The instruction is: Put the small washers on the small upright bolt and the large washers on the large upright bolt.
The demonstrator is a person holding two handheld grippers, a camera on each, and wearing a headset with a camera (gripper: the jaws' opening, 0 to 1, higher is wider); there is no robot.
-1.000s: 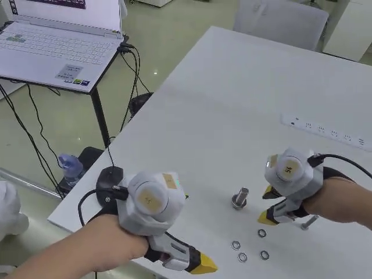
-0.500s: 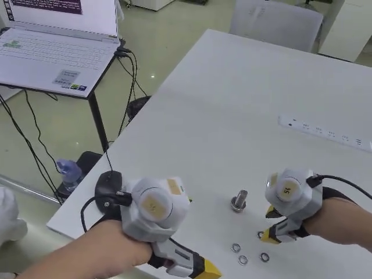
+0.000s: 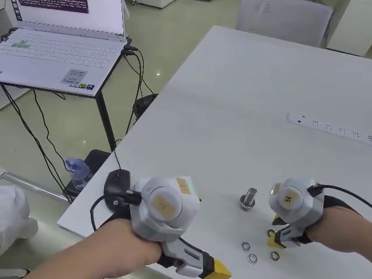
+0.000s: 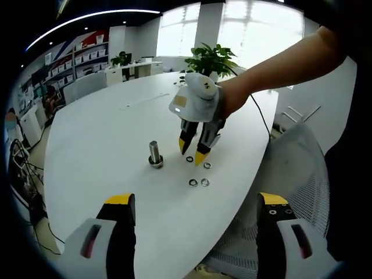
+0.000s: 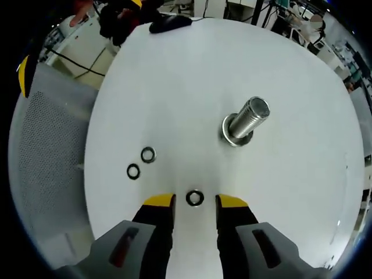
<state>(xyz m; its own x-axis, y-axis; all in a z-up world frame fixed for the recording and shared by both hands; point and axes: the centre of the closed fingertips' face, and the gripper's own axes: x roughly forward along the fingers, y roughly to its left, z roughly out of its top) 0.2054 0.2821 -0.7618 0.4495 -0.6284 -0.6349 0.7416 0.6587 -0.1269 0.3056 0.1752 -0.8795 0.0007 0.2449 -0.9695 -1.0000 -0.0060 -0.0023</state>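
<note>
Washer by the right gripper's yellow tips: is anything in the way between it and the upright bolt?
Nothing visible is in the way. The washer lies between the open jaws of the right gripper, and only bare table separates it from the upright bolt. Two other washers sit off to one side.

- Between the fingertips of the right gripper (image 5: 196, 203), flat on the table (image 5: 174, 70): one washer (image 5: 195, 197), apart from both
- Ahead of those fingers and to their right, in the right gripper view: upright bolt (image 5: 244, 123), standing on the table
- Ahead and left of the same fingers: washer pair (image 5: 149, 154), just beside each other
- Well ahead of the left gripper (image 4: 196, 200), within the span of its wide-set fingers: upright bolt to the left, right gripper just right of it
- Far beyond both grippers in the head view: power strip (image 3: 331, 129) on the table, laptop (image 3: 58, 46) off the table's left edge
</note>
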